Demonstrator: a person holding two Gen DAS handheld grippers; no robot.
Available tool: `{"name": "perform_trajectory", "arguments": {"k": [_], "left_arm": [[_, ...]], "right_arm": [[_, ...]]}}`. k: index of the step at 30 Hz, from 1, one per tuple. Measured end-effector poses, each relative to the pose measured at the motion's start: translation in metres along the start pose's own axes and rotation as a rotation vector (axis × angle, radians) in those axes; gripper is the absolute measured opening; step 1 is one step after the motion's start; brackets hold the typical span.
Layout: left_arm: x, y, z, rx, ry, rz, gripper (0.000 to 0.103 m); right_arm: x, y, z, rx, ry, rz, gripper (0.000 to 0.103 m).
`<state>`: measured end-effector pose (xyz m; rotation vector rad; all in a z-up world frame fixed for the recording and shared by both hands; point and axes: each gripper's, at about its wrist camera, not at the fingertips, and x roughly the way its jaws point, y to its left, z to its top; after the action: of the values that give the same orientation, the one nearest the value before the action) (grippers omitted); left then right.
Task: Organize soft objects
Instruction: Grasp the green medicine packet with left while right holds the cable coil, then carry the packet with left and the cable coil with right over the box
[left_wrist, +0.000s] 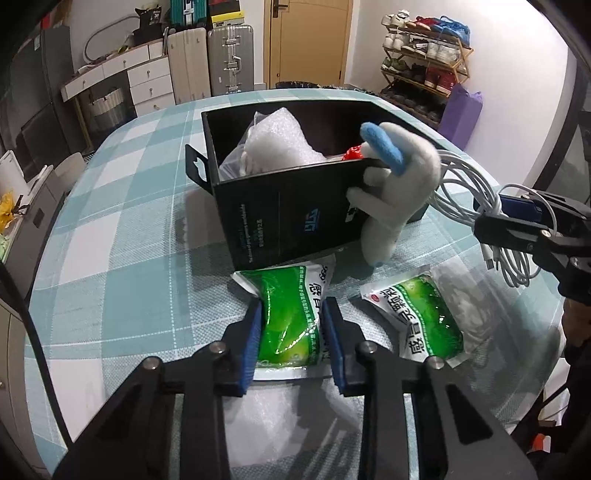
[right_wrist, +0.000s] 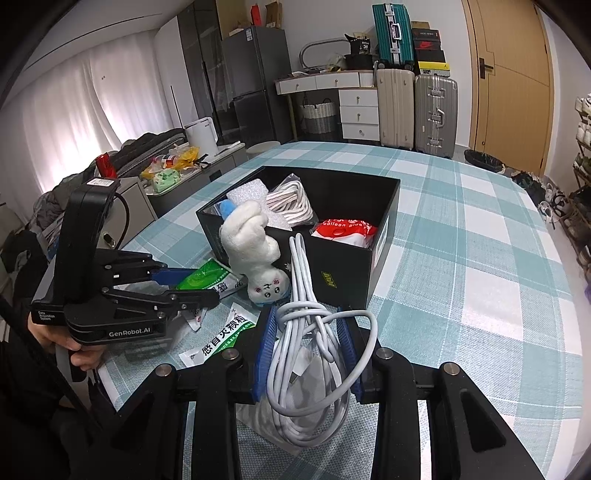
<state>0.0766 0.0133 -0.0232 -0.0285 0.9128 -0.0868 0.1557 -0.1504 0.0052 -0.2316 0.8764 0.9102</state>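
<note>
Left wrist view: left gripper clamps the nearer of two green sachets, long axis running along its fingers toward the black box just beyond on the tabletop. Right gripper grips one white cable bundle; one plush toy straddles the box rim.

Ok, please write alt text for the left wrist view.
The left gripper closes on a green sachet lying on the checked tablecloth. Behind stands an open black box, with a white plush toy draped over its edge.
</note>
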Motion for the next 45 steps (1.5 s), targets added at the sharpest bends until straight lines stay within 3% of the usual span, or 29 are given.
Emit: {"name": "perform_trajectory", "arguments": {"k": [16, 27, 45], "left_arm": [[-0.056, 0.015, 0.014, -0.048, -0.198, -0.024, 0.03], [-0.07, 0.024, 0.035, -0.082, -0.258, -0.018, 0.03], [-0.059, 0.026, 0.069, -0.094, -0.288, -0.036, 0.031]], "right_arm": [[-0.024, 0.005, 0.011, -0.008, -0.099, -0.006, 0.033], [-0.035, 0.004, 0.024, 0.024, -0.158, -0.013, 0.033], [-0.024, -0.004, 0.051, 0.042, -0.168, -0.009, 0.033]]}}
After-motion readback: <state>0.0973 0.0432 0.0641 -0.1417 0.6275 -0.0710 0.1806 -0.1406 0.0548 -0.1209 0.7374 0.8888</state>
